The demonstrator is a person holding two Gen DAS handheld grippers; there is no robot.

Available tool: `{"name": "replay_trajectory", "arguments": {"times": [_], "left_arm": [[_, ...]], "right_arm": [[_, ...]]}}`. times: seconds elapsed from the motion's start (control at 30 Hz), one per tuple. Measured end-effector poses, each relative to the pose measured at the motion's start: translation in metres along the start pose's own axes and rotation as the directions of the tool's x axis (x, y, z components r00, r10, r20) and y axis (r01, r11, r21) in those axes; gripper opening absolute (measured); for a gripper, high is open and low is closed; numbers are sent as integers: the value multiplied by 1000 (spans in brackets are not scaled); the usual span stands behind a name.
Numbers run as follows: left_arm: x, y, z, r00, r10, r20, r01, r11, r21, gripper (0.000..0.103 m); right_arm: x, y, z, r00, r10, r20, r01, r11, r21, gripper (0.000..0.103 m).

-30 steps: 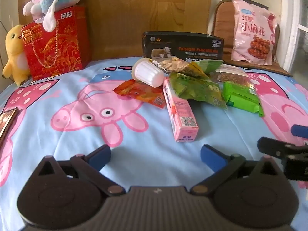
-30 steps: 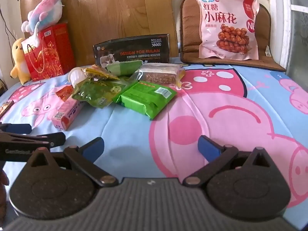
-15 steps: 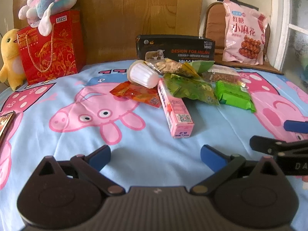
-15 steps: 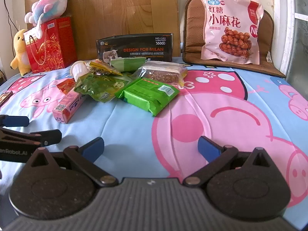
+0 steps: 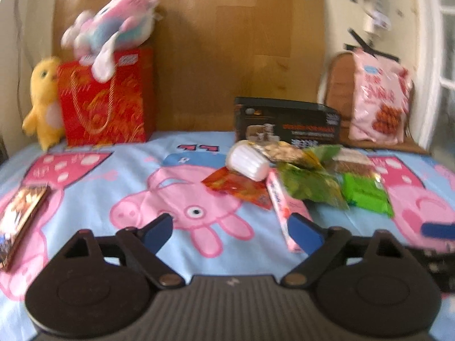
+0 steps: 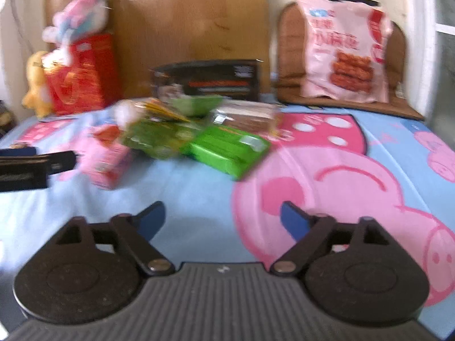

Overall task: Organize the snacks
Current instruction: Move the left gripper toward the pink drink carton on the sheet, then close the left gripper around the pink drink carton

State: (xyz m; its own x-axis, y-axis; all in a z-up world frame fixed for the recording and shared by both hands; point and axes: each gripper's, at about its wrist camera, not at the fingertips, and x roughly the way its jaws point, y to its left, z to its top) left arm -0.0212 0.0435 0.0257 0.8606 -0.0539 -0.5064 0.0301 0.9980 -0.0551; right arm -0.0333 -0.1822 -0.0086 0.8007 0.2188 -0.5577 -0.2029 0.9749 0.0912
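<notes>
Both grippers hovering empty over the bedspread, jaws narrowing, snacks lying ahead.

The left gripper (image 5: 231, 231) and right gripper (image 6: 223, 218) are closing on nothing. The snack pile (image 5: 301, 176) is sitting far of both, near the black box (image 5: 287, 122). The pink box (image 5: 284, 204) is lying flat, long axis running near-to-far, its near end just beside the left gripper's right finger. The red gift bag (image 5: 105, 99) is carrying a plush toy (image 5: 111, 31) on top; its contents are hidden.
</notes>
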Motion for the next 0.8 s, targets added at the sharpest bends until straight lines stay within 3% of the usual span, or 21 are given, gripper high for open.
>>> {"name": "replay_trajectory", "arguments": {"times": [0.1,0.2,0.3,0.37,0.4,0.43,0.53,0.63,0.7,0.77,0.8], "left_arm": [[-1,22,2,1000,18,-2,-18,997,-77,86],[-7,37,1,999,49,10,-48,991,-122,86],[-11,46,-2,998,64,5,-62,989,-135,86],[-12,48,-4,998,63,-7,-64,989,-135,86],[-12,49,-4,998,57,-14,-58,989,-134,86],[-11,49,-4,999,46,-22,-48,990,-130,86],[-9,46,-5,999,-18,-47,13,993,-116,86],[-1,38,-1,988,-138,-76,129,985,-117,86],[6,29,3,973,-210,-97,198,973,-117,84],[15,19,8,953,-277,-125,264,958,-114,79],[19,14,11,945,-300,-134,286,952,-112,77]], "right_arm": [[-3,25,14,991,134,1,-134,989,-71,78],[9,50,28,979,206,-14,-206,972,-109,75],[41,69,41,966,243,-86,-251,963,-95,66],[65,75,41,966,221,-137,-234,968,-86,48],[65,75,39,966,227,-125,-237,968,-80,44],[65,74,40,967,222,-129,-233,969,-80,28],[45,59,37,957,250,-149,-268,957,-112,27],[13,33,23,949,270,-164,-299,934,-196,27],[-6,10,14,977,164,-134,-194,948,-251,27],[-17,-13,11,995,48,-93,-70,968,-243,43],[-22,-23,10,997,19,-77,-35,976,-216,44]]}}
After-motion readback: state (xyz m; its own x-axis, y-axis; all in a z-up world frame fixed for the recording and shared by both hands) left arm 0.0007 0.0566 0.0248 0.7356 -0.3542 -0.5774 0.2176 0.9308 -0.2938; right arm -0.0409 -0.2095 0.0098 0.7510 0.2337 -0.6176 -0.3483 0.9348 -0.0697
